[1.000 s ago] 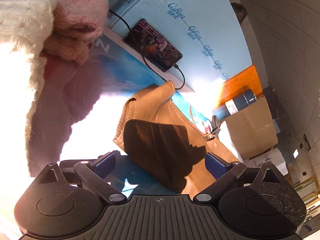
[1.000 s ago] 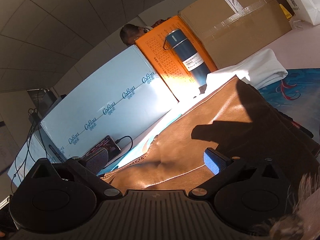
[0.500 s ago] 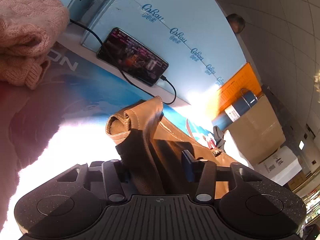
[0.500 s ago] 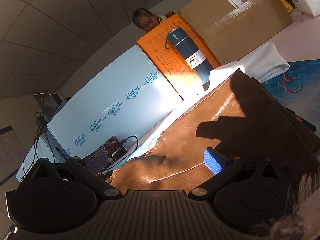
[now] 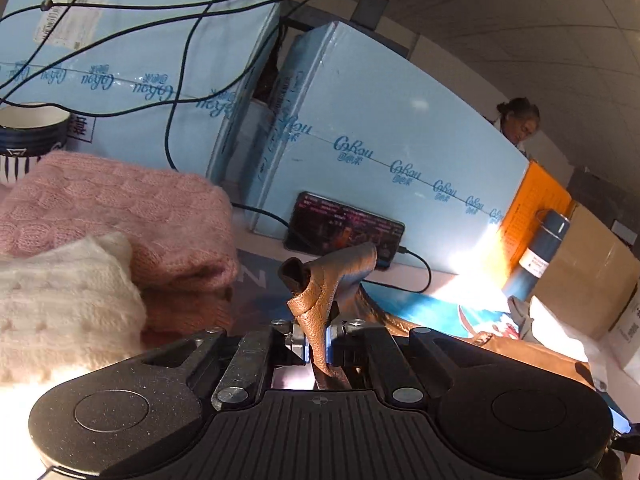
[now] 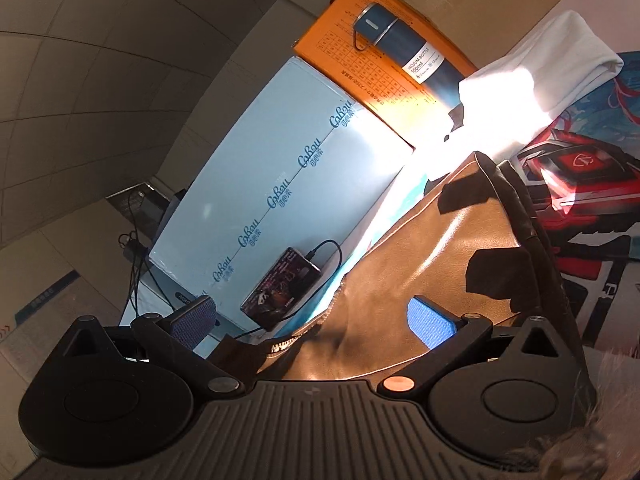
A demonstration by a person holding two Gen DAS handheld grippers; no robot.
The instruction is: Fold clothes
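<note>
Tan leather garment (image 5: 320, 300): one edge pinched up between the closed pads of the left gripper (image 5: 316, 344); the rest trails down onto the printed mat (image 6: 576, 184). Right gripper (image 6: 312, 320) stands wide above the same garment, pads clear of it. Left of the garment, a folded pink knit (image 5: 120, 208) and cream knit (image 5: 60, 300) crowd in. Behind it, a phone (image 5: 344, 224) leans on blue boxes (image 5: 400, 128). A flask (image 6: 404, 52) stands further right, against an orange box (image 6: 340, 36).
</note>
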